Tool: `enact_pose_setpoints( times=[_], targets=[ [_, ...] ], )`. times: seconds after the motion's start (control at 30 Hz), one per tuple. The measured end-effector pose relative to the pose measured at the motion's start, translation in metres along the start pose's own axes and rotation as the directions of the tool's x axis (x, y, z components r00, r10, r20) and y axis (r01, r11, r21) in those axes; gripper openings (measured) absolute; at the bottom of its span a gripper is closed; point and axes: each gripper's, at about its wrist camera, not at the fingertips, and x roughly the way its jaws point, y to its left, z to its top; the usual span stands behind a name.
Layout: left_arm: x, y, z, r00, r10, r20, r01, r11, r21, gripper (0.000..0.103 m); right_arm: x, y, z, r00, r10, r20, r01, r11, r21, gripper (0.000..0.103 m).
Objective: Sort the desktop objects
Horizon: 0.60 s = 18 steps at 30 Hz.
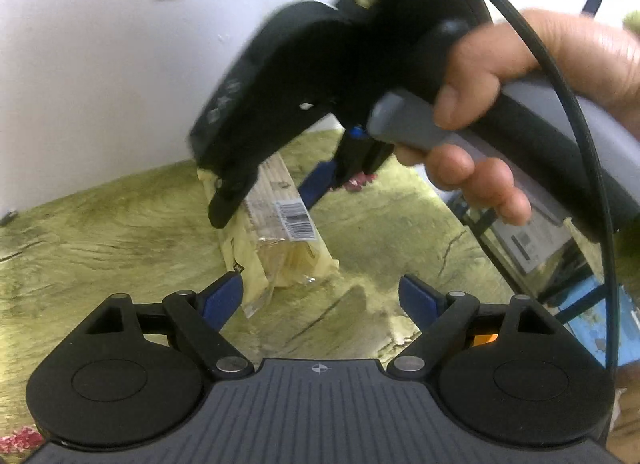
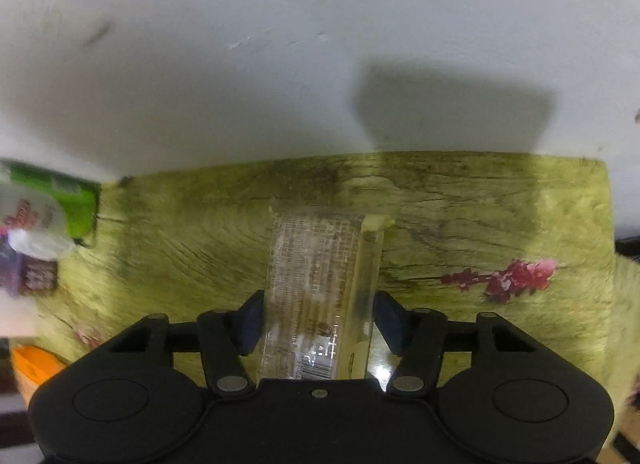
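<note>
A long clear packet (image 2: 316,248) with a yellowish edge and a barcode sits lengthwise between the jaws of my right gripper (image 2: 320,320), whose pads press on both its sides. In the left wrist view the same packet (image 1: 280,248) hangs tilted from the right gripper (image 1: 272,200), a little above the yellow-green tablecloth (image 1: 100,232). A person's hand (image 1: 520,76) holds that gripper's handle. My left gripper (image 1: 322,296) stands open just below and in front of the packet, its left blue pad (image 1: 224,296) close to the packet's lower corner, nothing between its fingers.
A white wall (image 2: 280,64) stands right behind the table. A green box (image 2: 76,200) and some blurred wrapped items lie at the left, with an orange thing (image 2: 36,364) nearer. The cloth ends at the right edge (image 2: 608,244). A labelled dark-framed box (image 1: 532,240) stands at the right.
</note>
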Motion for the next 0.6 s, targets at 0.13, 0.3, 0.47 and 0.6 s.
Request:
enact_pose_setpoints(
  times=[0.13, 0.3, 0.47, 0.6],
  targets=[
    [-0.011, 0.003, 0.001, 0.999, 0.024, 0.030, -0.024, 1.000, -0.008, 0.088, 0.005, -0.027, -0.005, 0.979, 0.200, 0.028, -0.202, 0.971, 0.128, 0.055],
    [-0.015, 0.004, 0.004, 0.999, 0.023, 0.031, -0.024, 1.000, 0.001, 0.088, 0.005, -0.065, -0.015, 0.927, 0.365, 0.089, -0.376, 0.893, 0.249, 0.055],
    [-0.012, 0.002, 0.007, 1.000, 0.020, 0.022, -0.021, 1.000, 0.012, 0.088, -0.004, -0.083, -0.023, 0.915, 0.385, 0.122, -0.403, 0.877, 0.261, 0.051],
    [-0.010, -0.002, 0.006, 1.000, 0.020, 0.017, -0.020, 1.000, 0.024, 0.088, -0.003, -0.085, -0.025, 0.908, 0.395, 0.137, -0.418, 0.874, 0.249, 0.051]
  ],
)
